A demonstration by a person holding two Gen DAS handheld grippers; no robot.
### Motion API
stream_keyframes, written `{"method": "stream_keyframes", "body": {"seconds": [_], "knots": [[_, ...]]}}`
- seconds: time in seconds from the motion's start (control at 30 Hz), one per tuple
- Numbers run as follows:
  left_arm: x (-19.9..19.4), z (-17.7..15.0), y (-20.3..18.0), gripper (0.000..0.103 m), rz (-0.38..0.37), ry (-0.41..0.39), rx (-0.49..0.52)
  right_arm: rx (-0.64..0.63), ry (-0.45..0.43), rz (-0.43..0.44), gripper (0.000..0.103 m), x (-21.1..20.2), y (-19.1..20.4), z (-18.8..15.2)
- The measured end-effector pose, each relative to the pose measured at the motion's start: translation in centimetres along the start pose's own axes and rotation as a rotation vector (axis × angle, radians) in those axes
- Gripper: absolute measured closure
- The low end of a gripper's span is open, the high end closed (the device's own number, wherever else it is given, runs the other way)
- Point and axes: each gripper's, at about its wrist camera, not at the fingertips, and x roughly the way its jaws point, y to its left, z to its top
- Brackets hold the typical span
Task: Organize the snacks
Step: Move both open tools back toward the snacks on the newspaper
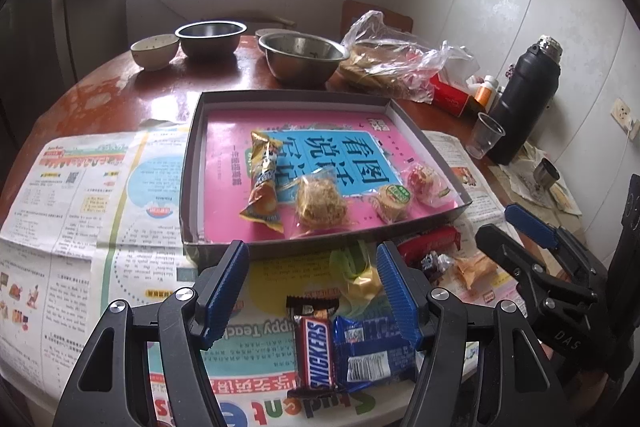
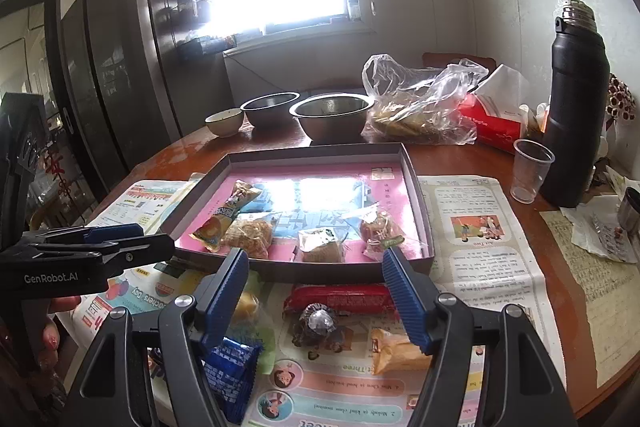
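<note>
Your round wooden table (image 1: pixel 132 95) under a bright window, newspaper (image 1: pixel 80 195) spread beneath a shallow box (image 1: pixel 192 163).

The box, lined in pink, holds four wrapped snacks in a row; more lie loose on the paper in front: a Snickers bar (image 1: pixel 316 355), a blue packet (image 1: pixel 372 351), a red stick (image 2: pixel 340 297). Your left gripper (image 1: pixel 312 295) hovers over the Snickers tilted down, jaws apart, empty. Your right gripper (image 2: pixel 316 299) hangs over the red stick, likewise spread and holding nothing.

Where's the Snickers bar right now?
In the left wrist view, the Snickers bar lies on the newspaper in front of the tray, not in it, touching the blue snack packet on its right.
</note>
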Motion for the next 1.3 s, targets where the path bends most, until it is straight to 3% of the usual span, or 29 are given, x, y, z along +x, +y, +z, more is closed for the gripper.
{"method": "stream_keyframes", "body": {"seconds": [0.47,1.03,1.3], "knots": [[-0.9,-1.0,1.6,0.035,0.033,0.014,-0.031,0.013,0.006,-0.012,0.034,-1.1,-0.8,-0.7],[1.8,-4.9,-1.8,0.035,-0.020,0.143,0.045,0.018,0.073,-0.058,0.034,-1.2,-3.2,-3.4],[2.6,-6.3,-0.9,0.035,0.011,0.184,0.038,0.010,0.096,-0.057,0.034,-1.5,-3.3,-4.6]]}}
